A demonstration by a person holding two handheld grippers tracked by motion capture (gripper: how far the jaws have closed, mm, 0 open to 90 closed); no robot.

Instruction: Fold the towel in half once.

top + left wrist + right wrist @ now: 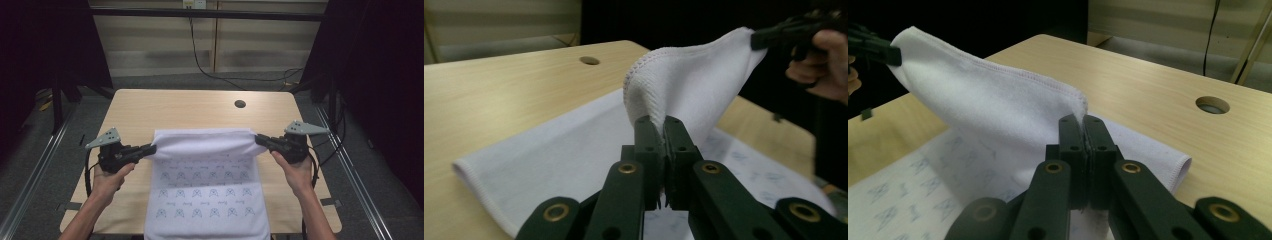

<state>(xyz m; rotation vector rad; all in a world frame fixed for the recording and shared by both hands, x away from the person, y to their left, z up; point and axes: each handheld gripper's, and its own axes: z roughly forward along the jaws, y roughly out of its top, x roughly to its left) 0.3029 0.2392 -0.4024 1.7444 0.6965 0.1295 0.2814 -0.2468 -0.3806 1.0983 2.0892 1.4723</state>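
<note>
Both grippers are clamping the towel point(205, 165): left gripper point(148, 149) on its left far corner, right gripper point(261, 139) on the right. The lifted edge is running parallel to the table's point(150, 107) far edge; the rest is trailing over the near edge.

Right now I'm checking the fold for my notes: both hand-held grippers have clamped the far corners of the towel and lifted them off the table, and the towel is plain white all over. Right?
Not quite. The high view shows the towel printed with rows of small blue figures on its flat part. The rest holds: the left hand-held gripper and the right hand-held gripper are clamped on its lifted corners.
</note>
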